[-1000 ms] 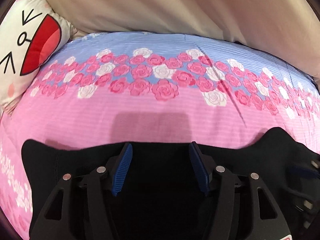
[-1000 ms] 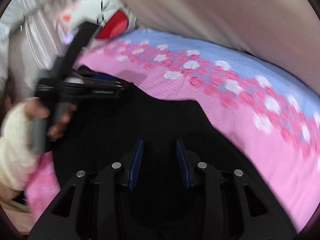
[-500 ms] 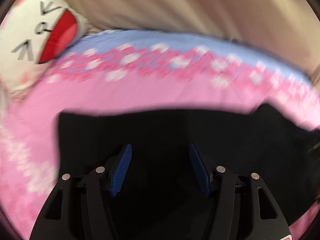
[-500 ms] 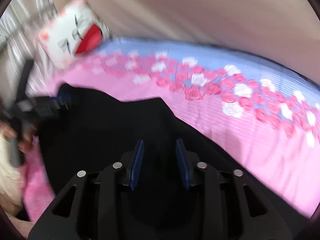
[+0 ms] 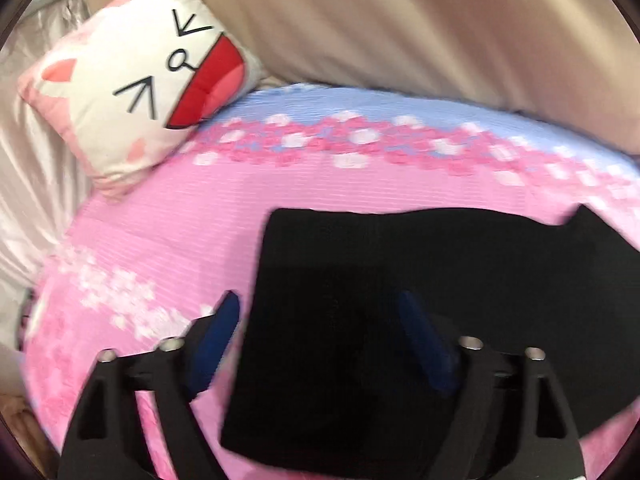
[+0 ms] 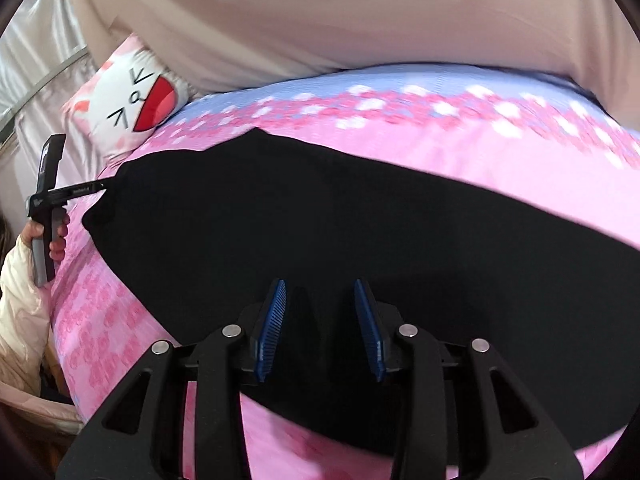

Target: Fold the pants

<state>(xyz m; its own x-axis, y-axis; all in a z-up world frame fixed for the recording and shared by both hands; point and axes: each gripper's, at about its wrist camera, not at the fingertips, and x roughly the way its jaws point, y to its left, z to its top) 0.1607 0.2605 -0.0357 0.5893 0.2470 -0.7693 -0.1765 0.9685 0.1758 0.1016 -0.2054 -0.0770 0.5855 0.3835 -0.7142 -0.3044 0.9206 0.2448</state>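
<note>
Both grippers have pulled back and up vs 1 s ago: the black pants [image 5: 400,300] then filled the bottom of the left wrist view, now their whole squared-off left end shows, and the cat-face pillow [image 5: 136,92] has come fully into view.

Pants lie flat on the bed [image 5: 160,216], spread across the pink floral sheet [image 6: 520,160], a long dark band running left to right. One small peak of cloth sticks up on the far edge.

Left gripper [image 5: 320,336] hovers over the pants' left edge, jaws spread wide w/ nothing between them. Right gripper [image 6: 320,320] sits over the near middle of the cloth, jaws also parted, no fabric pinched. Right wrist view also shows the left gripper held in the left hand [image 6: 44,236] by the far left end.

Handling, as a guess: soft, light, limp knit, no stiffness, so it'll sag and drape once lifted, and prob. drag a bit on the sheet. Best hold = corners or edge of one end, one gripper per corner, pinching all layers together so the lower one doesn't slip. Mid-cloth pinch would just bunch it. Black on black hides seams and layers, so can't tell how many folds are already in.
</note>
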